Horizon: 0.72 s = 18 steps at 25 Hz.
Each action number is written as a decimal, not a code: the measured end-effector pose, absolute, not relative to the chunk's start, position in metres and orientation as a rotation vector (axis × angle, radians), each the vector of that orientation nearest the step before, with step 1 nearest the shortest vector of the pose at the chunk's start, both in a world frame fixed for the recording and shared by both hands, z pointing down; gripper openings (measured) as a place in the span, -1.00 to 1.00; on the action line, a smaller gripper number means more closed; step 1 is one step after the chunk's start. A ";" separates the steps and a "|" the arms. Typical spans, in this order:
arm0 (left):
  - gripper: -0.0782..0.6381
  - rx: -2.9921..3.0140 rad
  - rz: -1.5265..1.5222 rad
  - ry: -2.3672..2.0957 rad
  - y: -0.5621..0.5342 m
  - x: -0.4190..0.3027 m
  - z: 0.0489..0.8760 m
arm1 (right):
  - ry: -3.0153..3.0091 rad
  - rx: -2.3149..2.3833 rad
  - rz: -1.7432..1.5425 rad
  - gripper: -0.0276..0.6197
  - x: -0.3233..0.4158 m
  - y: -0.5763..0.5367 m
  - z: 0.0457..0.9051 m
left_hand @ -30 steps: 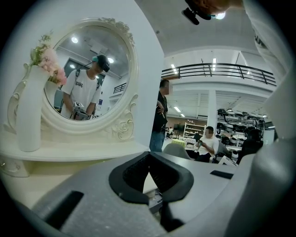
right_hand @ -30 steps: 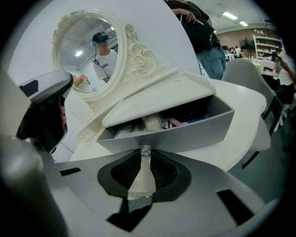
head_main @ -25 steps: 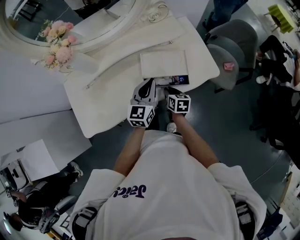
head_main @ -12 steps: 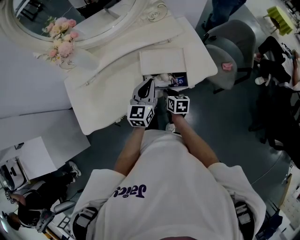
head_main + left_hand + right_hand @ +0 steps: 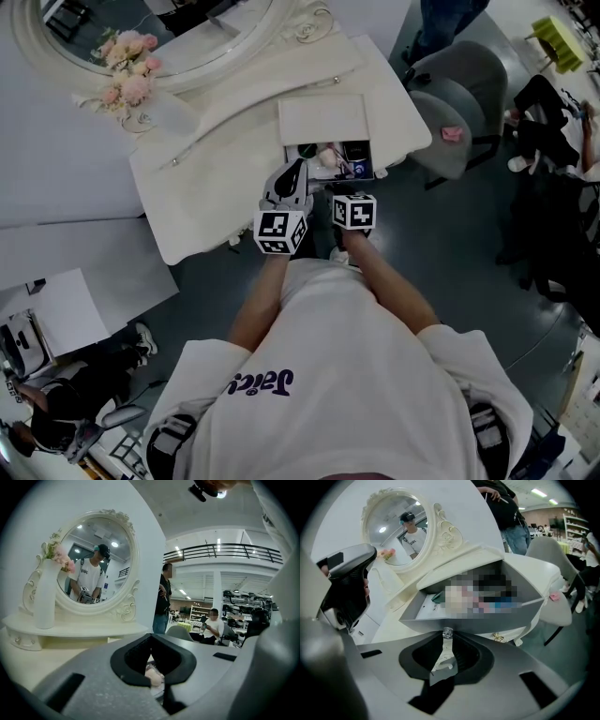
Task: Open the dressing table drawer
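Cream-white and scroll-trimmed, the dressing table [image 5: 216, 178] stands with its centre drawer [image 5: 487, 618] drawn out toward the person, jumbled small items showing inside. The right gripper [image 5: 446, 637] sits at the near face of the drawer, its fingers pinching the small faceted knob [image 5: 447, 632] on the drawer front. The left gripper [image 5: 300, 169] hovers just left of the open drawer, above the tabletop. Its fingers are pressed together on nothing, and something pale pink shows below them, too blurred to name. At the far side of the table rises an oval mirror [image 5: 93, 564] in a carved frame. A white vase [image 5: 46, 597] of pink flowers [image 5: 131, 80] stands at its left. To the right of the table a grey chair [image 5: 459, 103] carries a small pink item [image 5: 448, 133] on its seat.
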<state>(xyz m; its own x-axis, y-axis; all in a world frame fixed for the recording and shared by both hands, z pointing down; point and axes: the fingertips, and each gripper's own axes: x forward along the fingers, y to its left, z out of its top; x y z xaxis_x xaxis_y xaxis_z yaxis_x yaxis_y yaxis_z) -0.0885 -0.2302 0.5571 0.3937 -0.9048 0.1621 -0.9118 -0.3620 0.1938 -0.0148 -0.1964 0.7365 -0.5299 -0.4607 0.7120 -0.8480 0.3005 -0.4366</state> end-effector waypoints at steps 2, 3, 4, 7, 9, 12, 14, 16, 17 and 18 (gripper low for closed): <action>-0.74 2.401 0.041 -1.603 -0.228 -0.089 0.557 | -2.117 1.157 1.126 -0.71 -0.015 -0.193 0.737; -0.74 2.401 0.043 -1.603 -0.226 -0.089 0.558 | -2.119 1.150 1.124 -0.71 -0.016 -0.191 0.738; -0.74 2.400 0.044 -1.603 -0.225 -0.089 0.558 | -2.120 1.142 1.123 -0.71 -0.017 -0.189 0.739; -0.74 2.399 0.043 -1.606 -0.224 -0.089 0.557 | -2.121 1.122 1.121 -0.71 -0.020 -0.185 0.740; -0.74 2.400 0.043 -1.607 -0.223 -0.089 0.557 | -2.123 1.124 1.113 -0.71 -0.020 -0.184 0.739; -0.74 2.397 0.046 -1.609 -0.221 -0.091 0.558 | -2.129 1.126 1.111 -0.71 -0.020 -0.184 0.739; -0.74 2.392 0.049 -1.610 -0.219 -0.092 0.560 | -2.133 1.119 1.117 -0.71 -0.020 -0.184 0.741; -0.74 2.389 0.052 -1.611 -0.219 -0.092 0.561 | -2.132 1.113 1.123 -0.71 -0.020 -0.185 0.741; -0.74 2.388 0.053 -1.610 -0.219 -0.093 0.561 | -2.133 1.110 1.126 -0.71 -0.020 -0.185 0.741; -0.74 2.387 0.053 -1.610 -0.219 -0.093 0.562 | -2.134 1.109 1.129 -0.71 -0.020 -0.185 0.741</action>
<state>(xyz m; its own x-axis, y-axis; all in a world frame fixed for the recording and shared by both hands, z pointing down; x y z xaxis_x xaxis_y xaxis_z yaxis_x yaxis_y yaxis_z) -0.0928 -0.2185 0.5618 0.3847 -0.9063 0.1749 -0.9159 -0.3513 0.1942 -0.0199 -0.1855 0.7407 -0.5563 -0.4338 0.7088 -0.8300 0.3313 -0.4487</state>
